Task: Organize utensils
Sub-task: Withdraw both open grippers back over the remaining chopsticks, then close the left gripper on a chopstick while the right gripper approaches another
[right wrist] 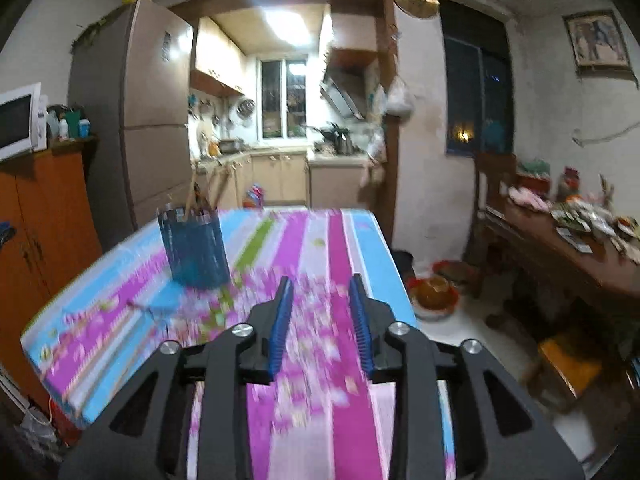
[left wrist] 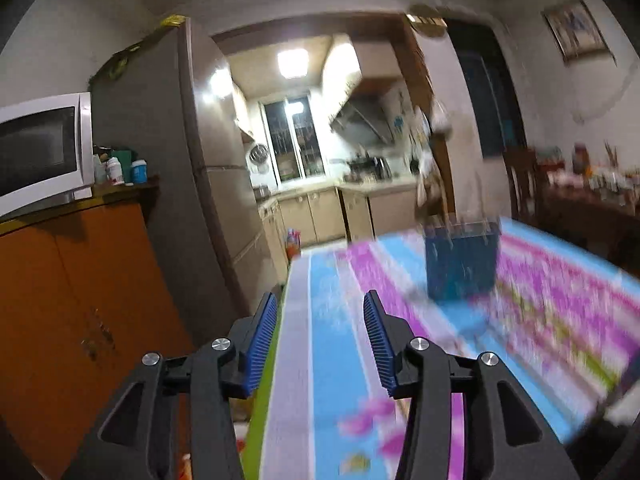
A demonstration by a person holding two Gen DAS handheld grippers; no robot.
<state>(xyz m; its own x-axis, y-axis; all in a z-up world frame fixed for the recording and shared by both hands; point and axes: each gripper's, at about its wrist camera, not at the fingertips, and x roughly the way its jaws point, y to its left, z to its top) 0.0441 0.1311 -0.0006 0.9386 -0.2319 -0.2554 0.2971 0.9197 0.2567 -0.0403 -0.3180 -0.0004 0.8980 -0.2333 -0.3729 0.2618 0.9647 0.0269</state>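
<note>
A blue utensil holder [left wrist: 460,262] stands on the striped, flowered table [left wrist: 320,360]; it also shows in the right wrist view [right wrist: 194,252], with several wooden-handled utensils [right wrist: 200,196] sticking out of it. My left gripper [left wrist: 320,304] is open and empty above the table's left side, left of the holder. My right gripper [right wrist: 320,288] is open and empty above the table [right wrist: 320,420], right of the holder. Both views are blurred by motion, and no loose utensil can be made out on the table.
An orange cabinet [left wrist: 80,300] with a white microwave [left wrist: 40,152] stands to the left, beside a tall fridge [left wrist: 160,140]. A kitchen lies behind. A cluttered wooden side table [right wrist: 568,232] and floor items [right wrist: 434,292] are to the right.
</note>
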